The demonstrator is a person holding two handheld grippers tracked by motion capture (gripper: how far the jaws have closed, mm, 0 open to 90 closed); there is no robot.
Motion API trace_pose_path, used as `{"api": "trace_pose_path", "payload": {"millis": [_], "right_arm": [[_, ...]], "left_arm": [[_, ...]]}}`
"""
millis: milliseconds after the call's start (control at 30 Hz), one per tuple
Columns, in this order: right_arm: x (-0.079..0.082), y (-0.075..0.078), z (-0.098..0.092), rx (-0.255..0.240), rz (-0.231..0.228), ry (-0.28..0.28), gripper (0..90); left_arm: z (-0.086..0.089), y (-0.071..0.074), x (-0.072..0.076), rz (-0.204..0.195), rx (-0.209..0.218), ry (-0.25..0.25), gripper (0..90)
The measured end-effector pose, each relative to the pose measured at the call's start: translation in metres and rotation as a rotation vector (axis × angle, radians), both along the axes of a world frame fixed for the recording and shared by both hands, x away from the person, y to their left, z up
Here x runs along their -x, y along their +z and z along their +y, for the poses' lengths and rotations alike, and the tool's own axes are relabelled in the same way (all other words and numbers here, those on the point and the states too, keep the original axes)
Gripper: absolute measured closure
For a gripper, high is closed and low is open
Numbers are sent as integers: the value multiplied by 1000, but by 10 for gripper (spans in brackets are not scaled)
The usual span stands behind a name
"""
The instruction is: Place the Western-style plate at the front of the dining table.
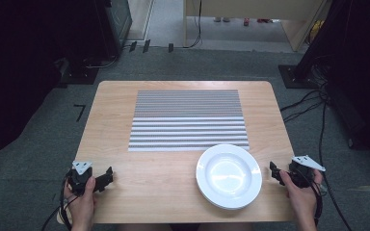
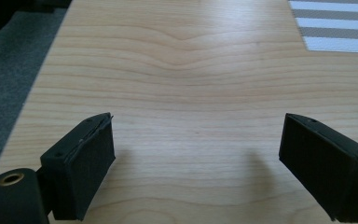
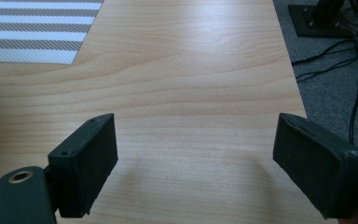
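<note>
A white plate (image 1: pixel 229 175), a grey-and-white striped mat (image 1: pixel 188 120), a pale wood-grain table (image 1: pixel 149 178).

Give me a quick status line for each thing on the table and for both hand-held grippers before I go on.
White plate: empty, upright, at the table's near edge, its far rim overlapping the placemat's near right corner.
Striped placemat: flat, nothing on it but the plate's rim.
Left hand-held gripper: jaws wide open, empty, over bare wood.
Right hand-held gripper: jaws wide open, empty, just right of the plate.
Table: bare elsewhere.
</note>
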State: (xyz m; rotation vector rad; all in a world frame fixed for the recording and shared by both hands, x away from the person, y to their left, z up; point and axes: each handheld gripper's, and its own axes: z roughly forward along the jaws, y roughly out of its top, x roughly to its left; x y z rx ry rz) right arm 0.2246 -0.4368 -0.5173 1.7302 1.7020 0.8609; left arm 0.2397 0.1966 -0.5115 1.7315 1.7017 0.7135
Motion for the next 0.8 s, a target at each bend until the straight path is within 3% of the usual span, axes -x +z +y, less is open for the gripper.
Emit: {"api": "trace_pose_path", "payload": {"millis": [300, 800], "right_arm": [[6, 12, 10, -22, -51, 21, 143], [11, 22, 24, -55, -96, 51, 146]], "left_arm": [[-26, 5, 2, -13, 12, -67, 105], [-65, 8, 3, -15, 35, -154, 105]]}}
